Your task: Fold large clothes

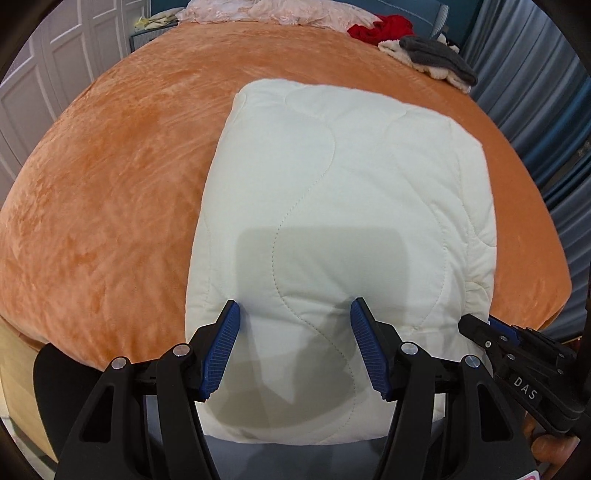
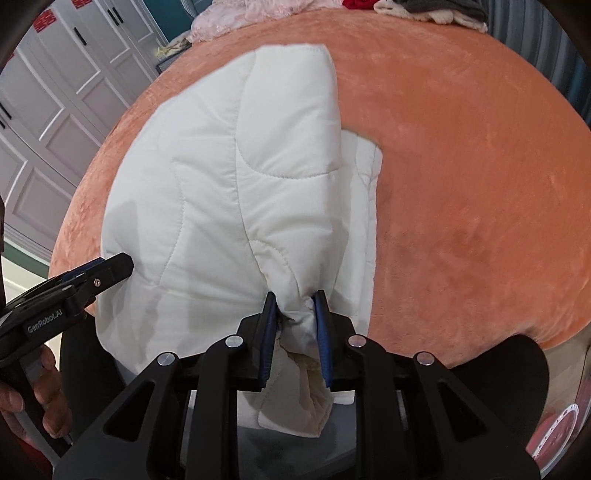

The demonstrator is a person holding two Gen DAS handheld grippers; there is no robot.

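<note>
A white quilted garment (image 1: 332,206) lies folded in a thick rectangle on the orange bed (image 1: 110,184), its near end hanging over the bed's front edge. My left gripper (image 1: 295,314) is open above the garment's near end, holding nothing. My right gripper (image 2: 295,306) is shut on a bunched near edge of the white garment (image 2: 229,184), at its right side. The right gripper also shows in the left wrist view (image 1: 480,328), at the garment's right corner. The left gripper shows in the right wrist view (image 2: 110,267), at the garment's left edge.
A pile of red, grey and cream clothes (image 1: 417,48) lies at the bed's far right corner, and pink lace fabric (image 1: 280,11) at the far edge. White wardrobe doors (image 2: 44,110) stand to the left, blue-grey curtains (image 1: 535,92) to the right.
</note>
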